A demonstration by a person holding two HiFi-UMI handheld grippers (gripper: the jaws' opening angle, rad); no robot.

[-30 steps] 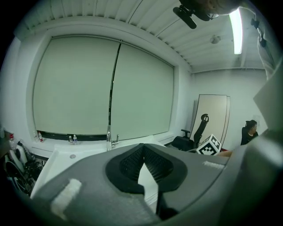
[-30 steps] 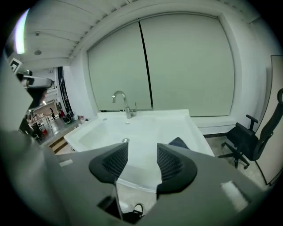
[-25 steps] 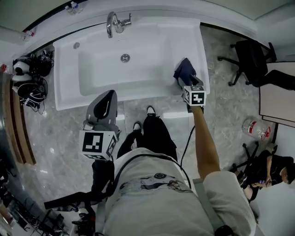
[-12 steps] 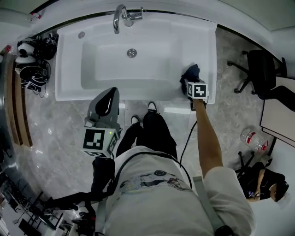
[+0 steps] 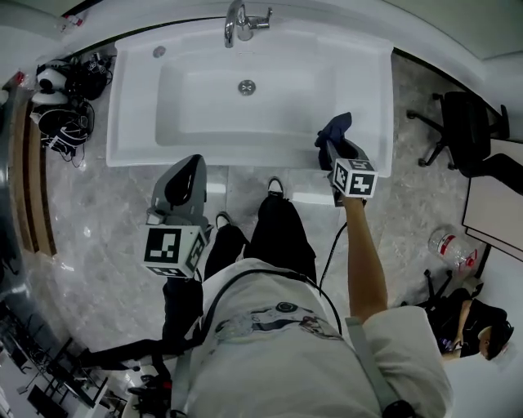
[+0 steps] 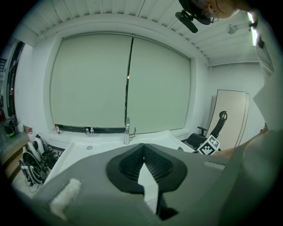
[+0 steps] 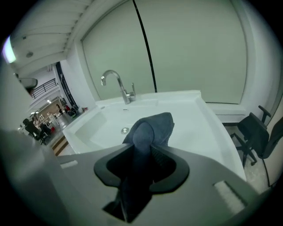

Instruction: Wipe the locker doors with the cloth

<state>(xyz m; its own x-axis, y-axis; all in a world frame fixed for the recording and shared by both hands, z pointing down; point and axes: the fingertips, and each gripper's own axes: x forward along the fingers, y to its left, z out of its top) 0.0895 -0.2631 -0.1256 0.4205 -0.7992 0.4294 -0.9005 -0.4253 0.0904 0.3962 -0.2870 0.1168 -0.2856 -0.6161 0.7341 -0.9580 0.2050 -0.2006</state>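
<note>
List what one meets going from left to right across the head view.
From the left: pile of black headsets and cables → grey left gripper → curved chrome faucet → crumpled dark blue cloth → black wheeled office chair.

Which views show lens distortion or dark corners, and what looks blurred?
Head view: fisheye curves the sink rim; light is even. Left gripper view: dark round corners, and a lamp glares at upper right. Right gripper view: same dark corners; the near cloth is soft, the faucet sharper.
</note>
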